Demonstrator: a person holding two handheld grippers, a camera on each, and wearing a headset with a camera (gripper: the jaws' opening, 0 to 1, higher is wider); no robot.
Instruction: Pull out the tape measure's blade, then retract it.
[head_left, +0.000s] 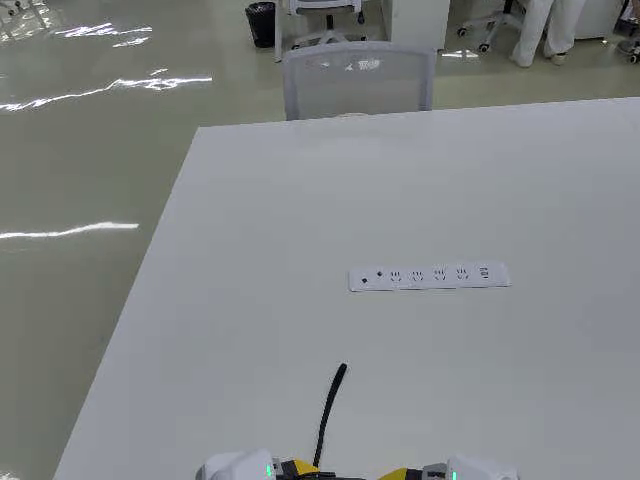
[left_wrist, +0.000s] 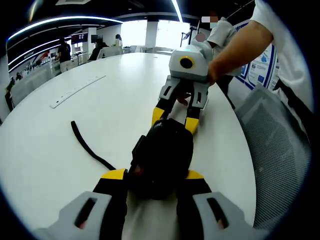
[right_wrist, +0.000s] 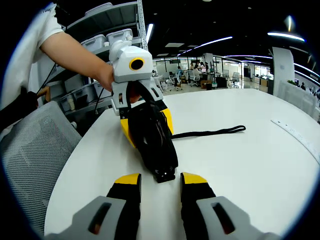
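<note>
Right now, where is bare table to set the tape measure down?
Bare table runs from the power strip to the far edge by the chair, and left of the strap. Crowded at the near edge: left gripper and right gripper around the tape measure.

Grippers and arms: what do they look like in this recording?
The left gripper and right gripper match: light grey moulded bodies, each with two black, yellow-tipped jaws. In the head view a small green light glows on each body. The person wears a white short sleeve.
</note>
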